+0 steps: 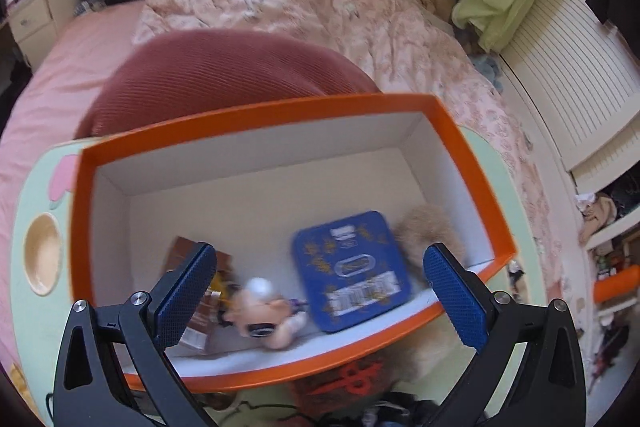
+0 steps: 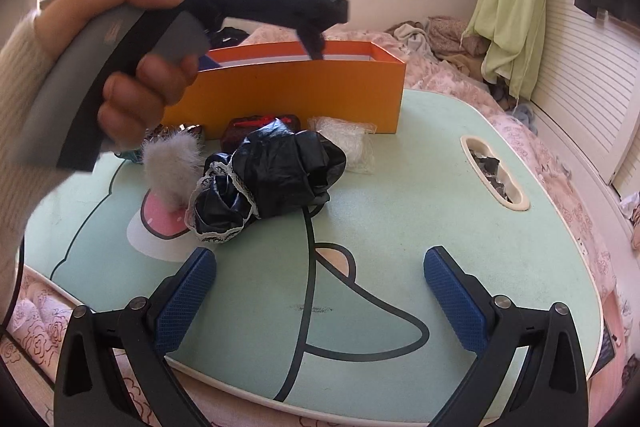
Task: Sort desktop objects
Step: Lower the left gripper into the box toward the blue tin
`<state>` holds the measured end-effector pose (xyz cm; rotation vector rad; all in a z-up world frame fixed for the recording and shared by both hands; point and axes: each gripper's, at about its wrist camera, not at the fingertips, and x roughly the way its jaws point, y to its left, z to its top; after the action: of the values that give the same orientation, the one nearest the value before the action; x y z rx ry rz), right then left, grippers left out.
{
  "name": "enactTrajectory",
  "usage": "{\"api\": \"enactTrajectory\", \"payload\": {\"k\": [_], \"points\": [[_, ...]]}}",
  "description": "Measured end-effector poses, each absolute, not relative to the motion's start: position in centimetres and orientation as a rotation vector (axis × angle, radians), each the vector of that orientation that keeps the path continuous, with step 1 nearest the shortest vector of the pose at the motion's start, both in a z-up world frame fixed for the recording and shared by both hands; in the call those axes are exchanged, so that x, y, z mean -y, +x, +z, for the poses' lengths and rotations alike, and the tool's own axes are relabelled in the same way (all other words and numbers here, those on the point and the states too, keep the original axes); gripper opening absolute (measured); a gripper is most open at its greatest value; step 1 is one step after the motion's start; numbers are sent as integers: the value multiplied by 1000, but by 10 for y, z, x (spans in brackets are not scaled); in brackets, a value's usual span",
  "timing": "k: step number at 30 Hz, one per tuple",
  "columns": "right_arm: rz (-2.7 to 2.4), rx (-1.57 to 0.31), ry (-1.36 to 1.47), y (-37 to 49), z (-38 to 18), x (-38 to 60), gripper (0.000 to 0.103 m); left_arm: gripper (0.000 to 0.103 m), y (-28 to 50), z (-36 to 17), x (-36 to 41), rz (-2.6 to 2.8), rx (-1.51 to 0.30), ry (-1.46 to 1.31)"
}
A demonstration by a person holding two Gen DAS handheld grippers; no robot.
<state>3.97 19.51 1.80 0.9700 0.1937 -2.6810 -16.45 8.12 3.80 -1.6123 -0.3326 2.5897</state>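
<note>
Both grippers, left [image 1: 320,291] and right [image 2: 320,291], gape empty; 4 items fill the orange cardboard box [image 1: 256,117], 4 remain beside it.

My left gripper [image 1: 320,291] points downward with its blue-padded fingers [image 1: 188,295] spread wide, nothing between them. My left hand [image 2: 136,67] wraps its grey and black handle, thumb on top, fingers curled under, a cream sleeve at the wrist. My right gripper [image 2: 320,301] is held lower and level, jaws equally wide apart and holding nothing.
</note>
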Motion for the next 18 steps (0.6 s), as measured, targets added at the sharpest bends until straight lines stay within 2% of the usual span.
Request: {"api": "enactTrajectory", "payload": {"k": [3,7,12,18], "points": [[-2681,-193,970,40,18,-195,103,103,-178,33,-97,2539,355,-1692],[-2680,-193,967,39,19,-194,103,103,-194,25,-117,2553,286,-1771],[-2683,-189,965,40,20,-192,103,103,-204,5,-121,2485,377,-1849],[-2683,-185,963,36,22,-187,103,103,-208,3,-122,2474,400,-1911]]}}
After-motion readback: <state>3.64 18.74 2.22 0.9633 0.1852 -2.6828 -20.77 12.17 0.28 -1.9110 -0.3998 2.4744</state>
